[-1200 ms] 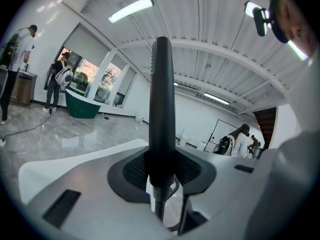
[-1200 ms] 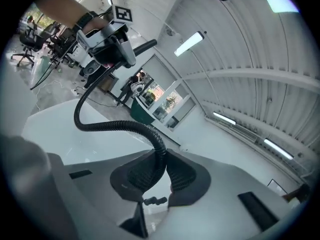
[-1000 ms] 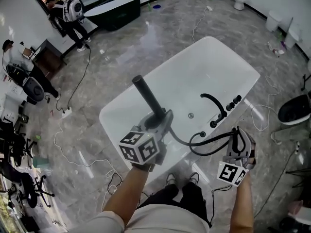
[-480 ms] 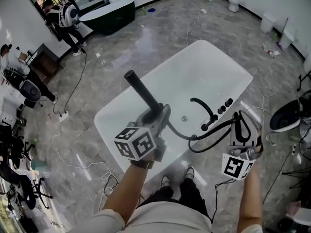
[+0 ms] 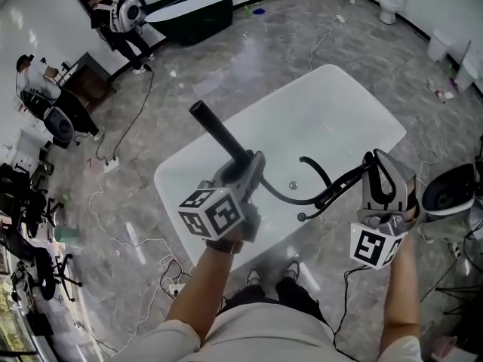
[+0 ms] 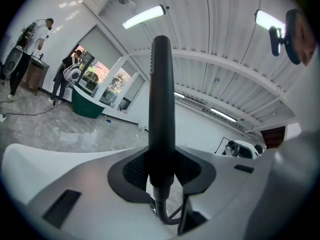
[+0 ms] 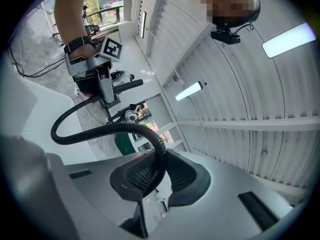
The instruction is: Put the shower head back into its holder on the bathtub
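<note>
Hose point(image 7: 100, 130) — ribbed, black (perhaps metal) — loops from cylindrical shower head point(image 6: 162, 99).

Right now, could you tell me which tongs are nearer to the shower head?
Left. The left tongs clamp the shower head at its lower end, just above the hose; the right tongs grip the hose further along, off to the right.

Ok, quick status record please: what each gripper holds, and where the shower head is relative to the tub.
left gripper: jaws shut on the black stick-shaped shower head
right gripper: jaws shut on the black ribbed hose
shower head: held up over the white freestanding bathtub, not in any holder
hose: curves from the shower head to the right gripper
black curved spout: on the tub rim beside the right gripper
holder: not identifiable
</note>
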{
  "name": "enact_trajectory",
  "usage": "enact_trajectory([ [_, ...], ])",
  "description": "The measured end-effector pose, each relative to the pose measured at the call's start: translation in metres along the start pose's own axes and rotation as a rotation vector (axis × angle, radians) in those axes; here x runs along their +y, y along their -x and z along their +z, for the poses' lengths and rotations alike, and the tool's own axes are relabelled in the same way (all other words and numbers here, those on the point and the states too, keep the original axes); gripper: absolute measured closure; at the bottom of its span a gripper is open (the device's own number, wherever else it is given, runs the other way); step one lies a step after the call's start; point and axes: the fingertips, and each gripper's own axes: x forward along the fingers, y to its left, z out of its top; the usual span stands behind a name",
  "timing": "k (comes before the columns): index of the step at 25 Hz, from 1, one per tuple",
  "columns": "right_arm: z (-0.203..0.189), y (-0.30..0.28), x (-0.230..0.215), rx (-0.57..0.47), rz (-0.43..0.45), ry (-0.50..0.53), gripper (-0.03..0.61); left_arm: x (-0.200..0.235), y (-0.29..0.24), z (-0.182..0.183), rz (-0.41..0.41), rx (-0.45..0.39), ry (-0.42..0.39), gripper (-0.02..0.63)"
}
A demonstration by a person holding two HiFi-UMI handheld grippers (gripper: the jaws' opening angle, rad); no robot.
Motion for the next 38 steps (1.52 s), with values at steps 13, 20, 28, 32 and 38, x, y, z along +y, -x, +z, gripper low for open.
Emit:
enact_trajectory([
  [13,-0.014,-0.009,0.006,-0.074,0.055,0.046,0.509,0.0,-0.002,-0.001,0.065,-0.05,0.014,0.497],
  [20,-0.012,-0.009,0.066,-0.104,0.155,0.028,0.508,0.017,0.009,0.0,0.132,-0.062,0.006,0.497],
  [28,-0.031,-0.014,0.08,-0.117,0.203,-0.167,0.508,0.032,0.014,-0.001,0.202,-0.096,0.007,0.497],
  [32,-0.044,-0.014,0.118,-0.1,0.246,-0.21,0.508,0.046,0.01,-0.014,0.222,-0.081,0.009,0.497],
  [38,-0.038,0.007,0.155,-0.025,0.279,-0.254,0.508,0.063,0.031,-0.033,0.179,-0.049,0.032,0.497],
])
